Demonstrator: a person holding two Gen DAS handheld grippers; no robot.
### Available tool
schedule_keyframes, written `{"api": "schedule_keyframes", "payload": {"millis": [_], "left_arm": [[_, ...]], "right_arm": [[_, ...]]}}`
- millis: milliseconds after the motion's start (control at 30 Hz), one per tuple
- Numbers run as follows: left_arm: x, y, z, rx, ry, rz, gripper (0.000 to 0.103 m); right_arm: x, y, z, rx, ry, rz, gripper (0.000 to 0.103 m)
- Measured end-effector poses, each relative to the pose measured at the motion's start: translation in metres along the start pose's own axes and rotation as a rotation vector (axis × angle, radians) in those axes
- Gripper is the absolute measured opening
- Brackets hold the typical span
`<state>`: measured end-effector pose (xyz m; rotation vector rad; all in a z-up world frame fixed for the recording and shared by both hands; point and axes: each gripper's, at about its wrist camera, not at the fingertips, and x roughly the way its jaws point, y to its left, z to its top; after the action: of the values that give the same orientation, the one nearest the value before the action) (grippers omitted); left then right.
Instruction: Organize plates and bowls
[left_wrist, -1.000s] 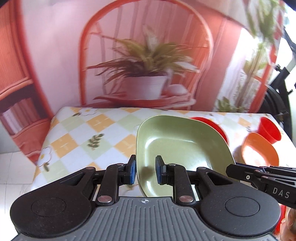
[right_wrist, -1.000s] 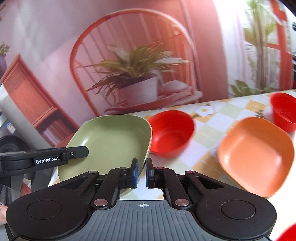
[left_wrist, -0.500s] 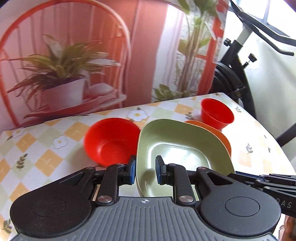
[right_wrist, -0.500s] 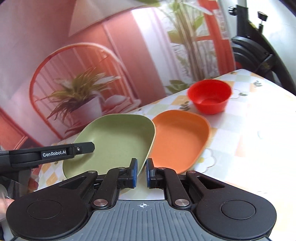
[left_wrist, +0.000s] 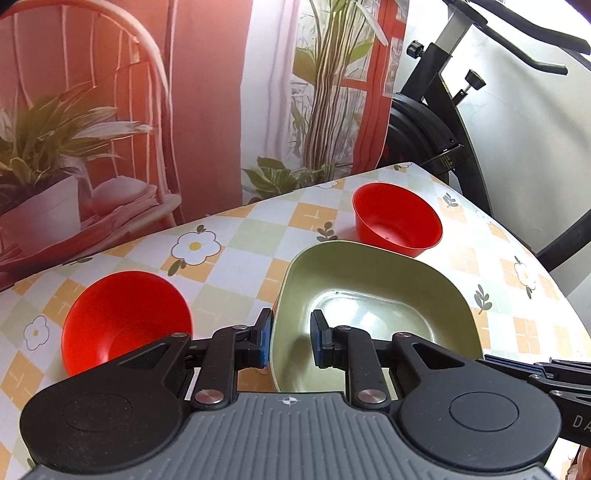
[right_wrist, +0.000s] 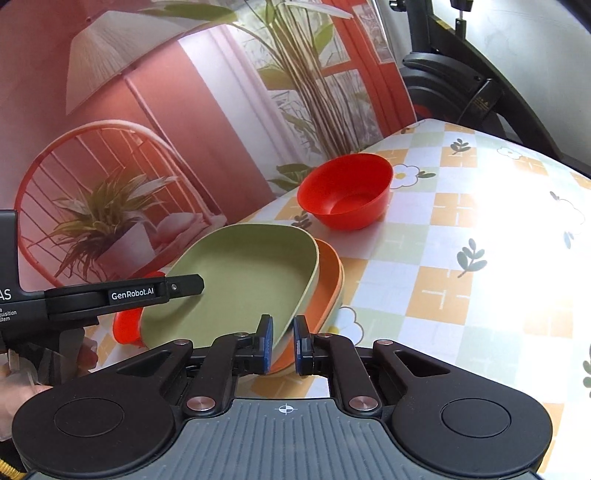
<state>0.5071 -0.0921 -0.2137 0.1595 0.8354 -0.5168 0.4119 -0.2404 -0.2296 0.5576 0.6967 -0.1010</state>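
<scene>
Green plate (right_wrist: 240, 280) tilted, far edge raised, long axis running away from tools, sitting over orange plate (right_wrist: 328, 273) on table (right_wrist: 480, 258). Left tool (left_wrist: 291, 338) pinching its near-left rim; right tool (right_wrist: 282, 345) pinching its right rim. Half second ago orange plate lay mostly uncovered beside it.

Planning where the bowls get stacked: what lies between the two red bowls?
In the left wrist view, the green plate and bare tablecloth lie between the near red bowl and the far red bowl.
</scene>
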Motion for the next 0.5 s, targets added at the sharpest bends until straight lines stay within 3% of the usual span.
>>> {"api": "schedule_keyframes", "payload": {"millis": [500], "left_arm": [[0.048,0.0,0.007,0.016,0.03,0.034,0.023]], "right_arm": [[0.028,-0.007,0.008,0.024,0.054,-0.016,0.012]]}}
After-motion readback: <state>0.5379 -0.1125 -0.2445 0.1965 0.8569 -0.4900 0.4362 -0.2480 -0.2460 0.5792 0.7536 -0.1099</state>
